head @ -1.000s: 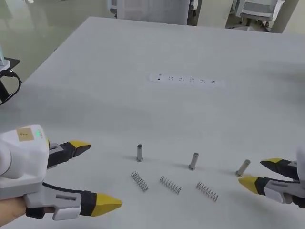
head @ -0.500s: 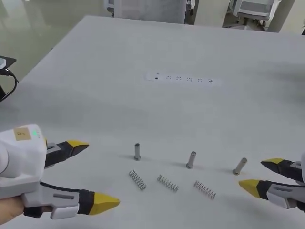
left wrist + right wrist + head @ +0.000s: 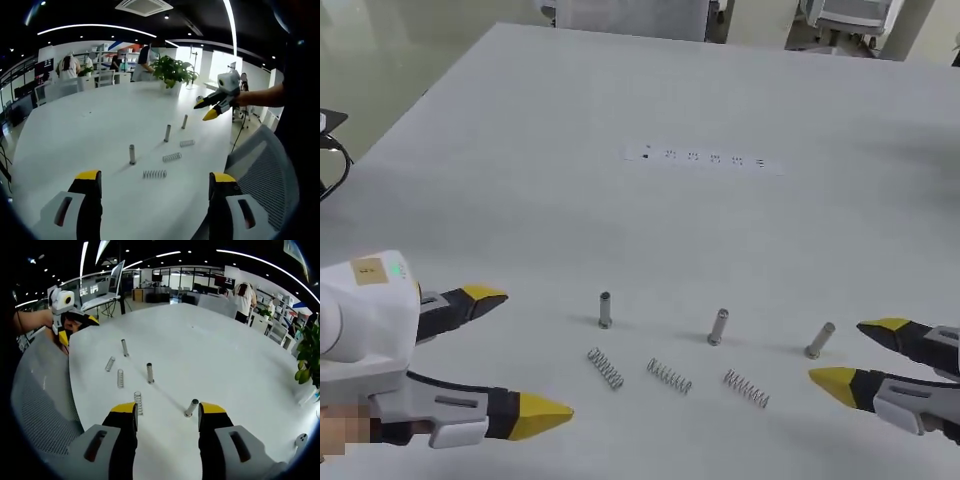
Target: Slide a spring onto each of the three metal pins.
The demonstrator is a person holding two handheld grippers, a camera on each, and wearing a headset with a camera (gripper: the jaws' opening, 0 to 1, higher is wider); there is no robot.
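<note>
White power strip beyond three pins; springs lying nearer; left gripper, right gripper released, flanking.

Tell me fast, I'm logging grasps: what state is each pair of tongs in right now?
Left tongs: open, holding nothing.
Right tongs: open, holding nothing.

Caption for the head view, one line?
Open left gripper and open right gripper flank three bare pins, three loose springs on the table.
</note>
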